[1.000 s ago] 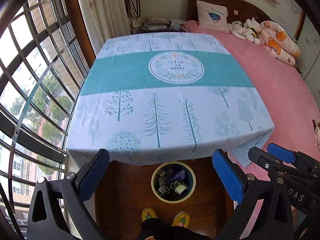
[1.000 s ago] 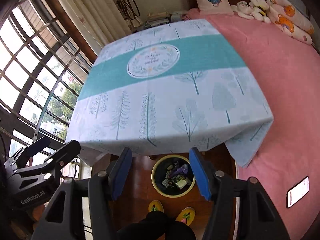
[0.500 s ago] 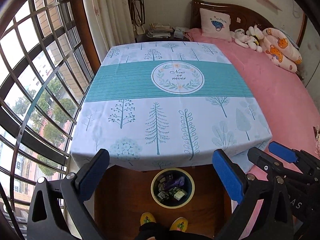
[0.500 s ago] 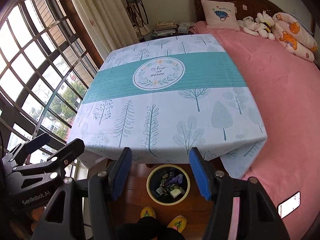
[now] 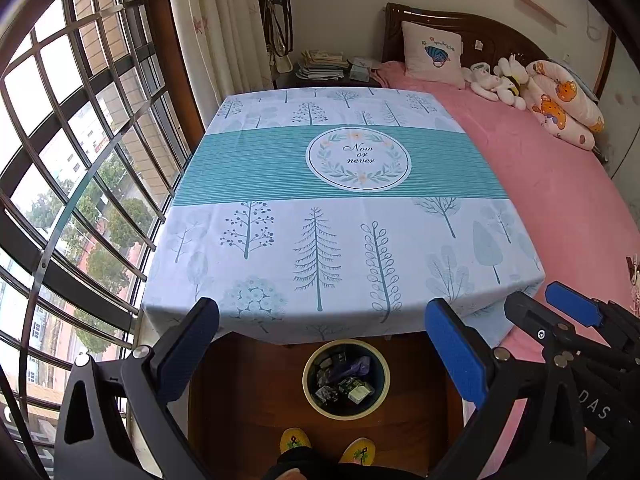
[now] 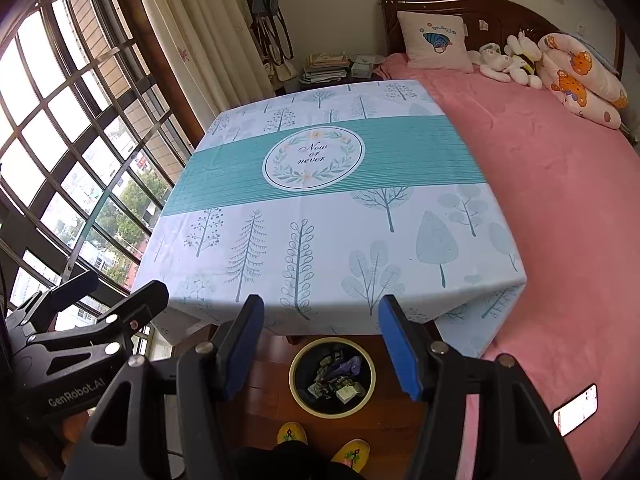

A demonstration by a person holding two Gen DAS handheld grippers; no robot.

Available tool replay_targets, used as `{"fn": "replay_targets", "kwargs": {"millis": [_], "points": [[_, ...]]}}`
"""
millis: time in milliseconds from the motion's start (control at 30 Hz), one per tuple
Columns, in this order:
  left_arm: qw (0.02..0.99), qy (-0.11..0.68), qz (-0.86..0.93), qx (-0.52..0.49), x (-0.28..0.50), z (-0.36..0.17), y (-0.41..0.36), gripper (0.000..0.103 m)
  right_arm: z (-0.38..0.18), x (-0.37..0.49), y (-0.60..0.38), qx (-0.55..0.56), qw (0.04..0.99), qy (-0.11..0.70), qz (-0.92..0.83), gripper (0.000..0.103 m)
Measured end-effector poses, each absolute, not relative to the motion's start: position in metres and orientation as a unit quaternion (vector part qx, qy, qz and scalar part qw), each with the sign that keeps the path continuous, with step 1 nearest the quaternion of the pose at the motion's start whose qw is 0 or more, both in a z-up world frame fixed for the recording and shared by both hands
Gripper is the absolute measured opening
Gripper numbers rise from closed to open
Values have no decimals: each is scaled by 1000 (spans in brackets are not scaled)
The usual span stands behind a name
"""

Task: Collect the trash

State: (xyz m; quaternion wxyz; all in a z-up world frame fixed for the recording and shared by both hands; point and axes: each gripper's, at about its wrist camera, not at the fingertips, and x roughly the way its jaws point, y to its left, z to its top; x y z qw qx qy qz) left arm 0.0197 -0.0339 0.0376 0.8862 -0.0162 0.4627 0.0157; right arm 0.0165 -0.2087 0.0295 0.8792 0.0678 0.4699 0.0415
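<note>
A trash bin (image 5: 346,378) stands on the floor before the table (image 5: 344,208), bed (image 5: 560,184) right.

Both wrist cameras look steeply down from above the near edge of the table (image 5: 344,216), each framed by its own blue-padded fingers (image 5: 456,356). The left view faces the tablecloth (image 6: 320,208) squarely; the right view sits just beside it, angled slightly leftward. Both share the table, trash bin (image 5: 346,378) (image 6: 333,377), pink bed (image 5: 560,192) and barred window (image 6: 76,152).
</note>
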Motion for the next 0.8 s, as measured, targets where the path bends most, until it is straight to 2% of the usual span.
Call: {"fn": "replay_targets", "kwargs": {"millis": [800], "points": [[882, 470, 7, -29, 18, 31, -20, 102, 25, 18, -199, 58, 875, 479, 40, 60]]}}
